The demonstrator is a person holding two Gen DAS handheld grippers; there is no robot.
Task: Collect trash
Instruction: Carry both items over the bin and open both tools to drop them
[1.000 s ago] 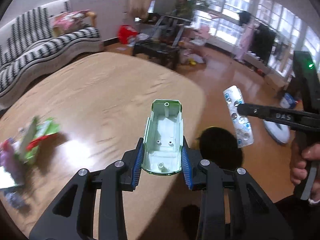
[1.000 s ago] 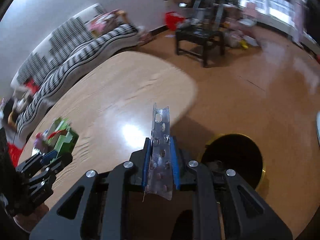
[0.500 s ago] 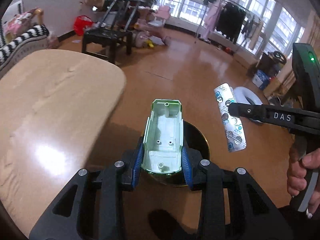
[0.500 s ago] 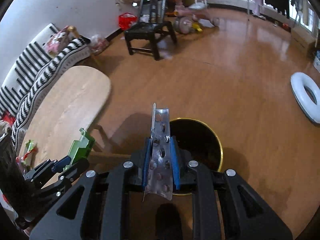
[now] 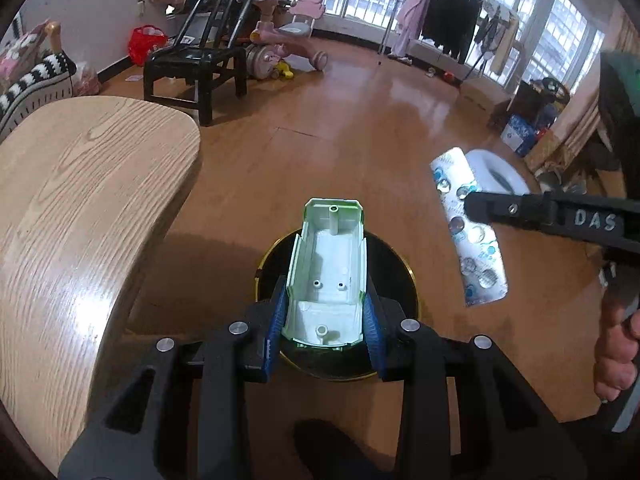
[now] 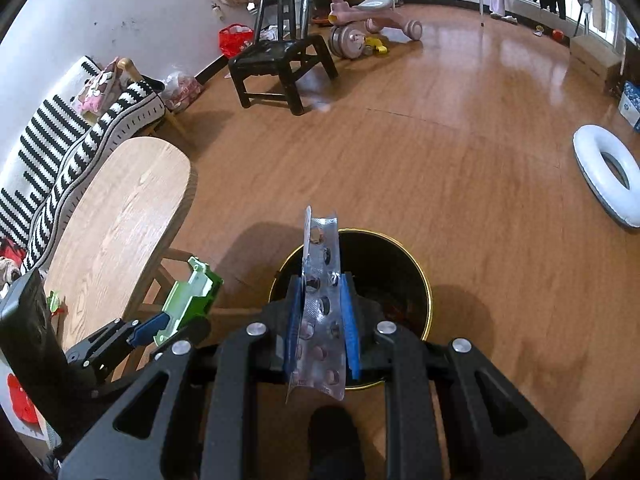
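Observation:
My left gripper (image 5: 326, 316) is shut on a pale green plastic shell (image 5: 328, 272) and holds it above a black bin with a gold rim (image 5: 394, 268) on the floor. My right gripper (image 6: 322, 320) is shut on a silver pill blister pack (image 6: 322, 304), held upright over the same bin (image 6: 396, 276). The blister pack (image 5: 468, 232) and right gripper arm also show in the left wrist view, to the right of the bin. The green shell (image 6: 190, 296) and left gripper show in the right wrist view, left of the bin.
A wooden table (image 5: 80, 208) stands left of the bin; it also shows in the right wrist view (image 6: 116, 228) with some wrappers (image 6: 54, 304) on it. A black chair (image 6: 280, 60), striped sofa (image 6: 64, 128), pink ride-on toy (image 6: 368, 8) and white ring (image 6: 608, 176) stand around on the wooden floor.
Both grippers have swung right, away from the table, and now hang over the bin. Each still holds its item.

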